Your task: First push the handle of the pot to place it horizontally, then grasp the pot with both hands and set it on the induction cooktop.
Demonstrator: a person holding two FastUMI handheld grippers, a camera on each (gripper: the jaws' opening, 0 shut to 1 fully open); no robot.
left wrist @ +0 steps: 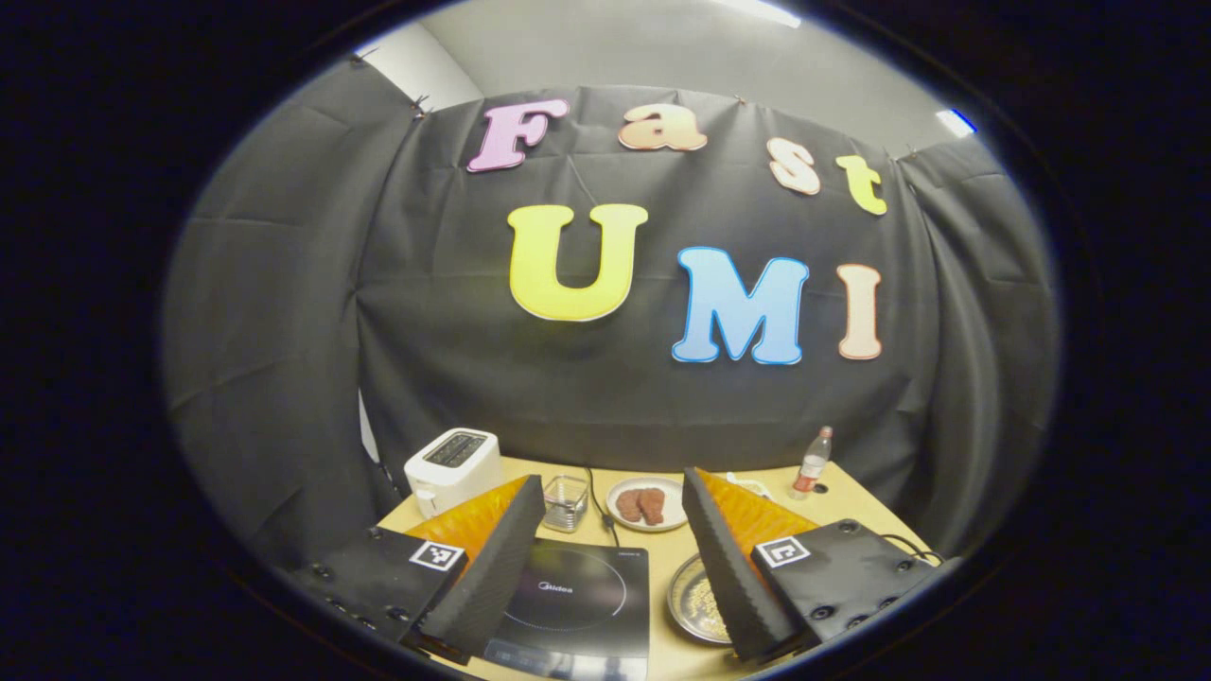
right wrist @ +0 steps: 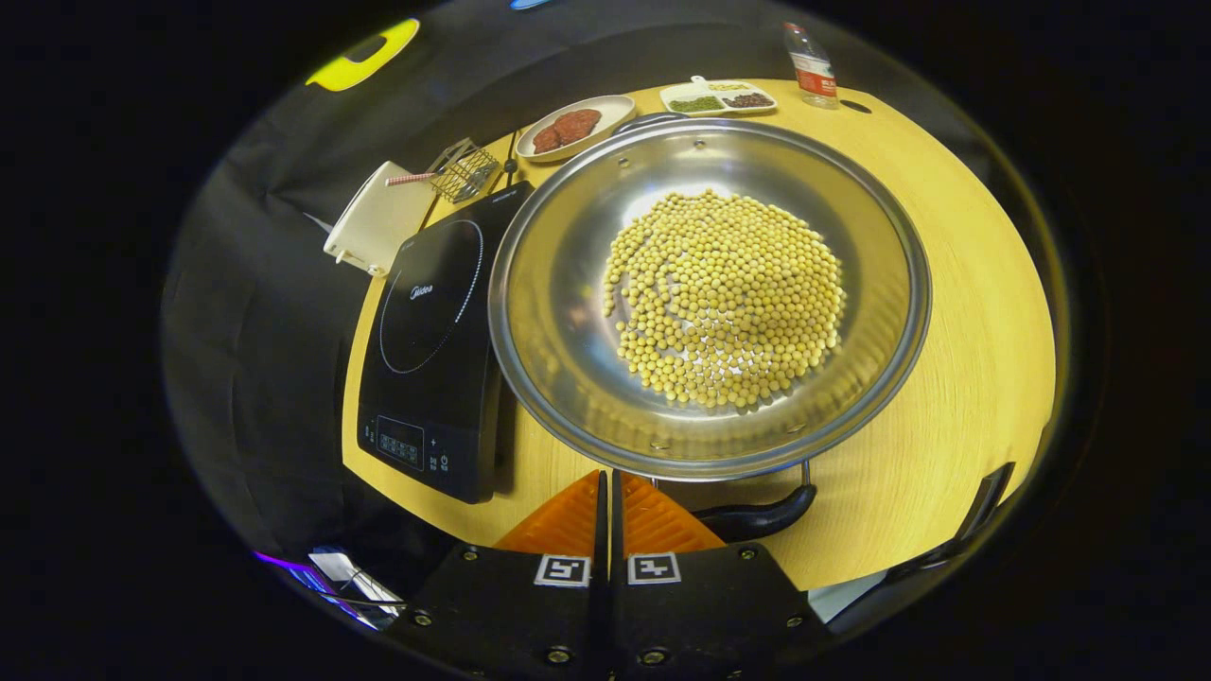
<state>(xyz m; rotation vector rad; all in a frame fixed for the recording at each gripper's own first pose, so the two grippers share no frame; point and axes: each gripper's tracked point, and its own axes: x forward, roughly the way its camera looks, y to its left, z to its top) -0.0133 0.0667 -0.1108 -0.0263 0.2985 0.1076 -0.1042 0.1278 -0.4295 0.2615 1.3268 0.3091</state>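
Facing R gripper (right wrist: 607, 487): pot (right wrist: 710, 293).

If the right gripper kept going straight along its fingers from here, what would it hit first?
Most likely the near rim of the pot; the right gripper, fingers together, points at it, the black handle just beside. Depth is uncertain.

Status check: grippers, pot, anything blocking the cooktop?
Left gripper open, held high. Right gripper shut, empty, at pot handle. Pot of beans beside cooktop. Cooktop bare.

Closed right gripper (right wrist: 606, 487) perhaps touching pot (right wrist: 558, 284) (bean-filled).
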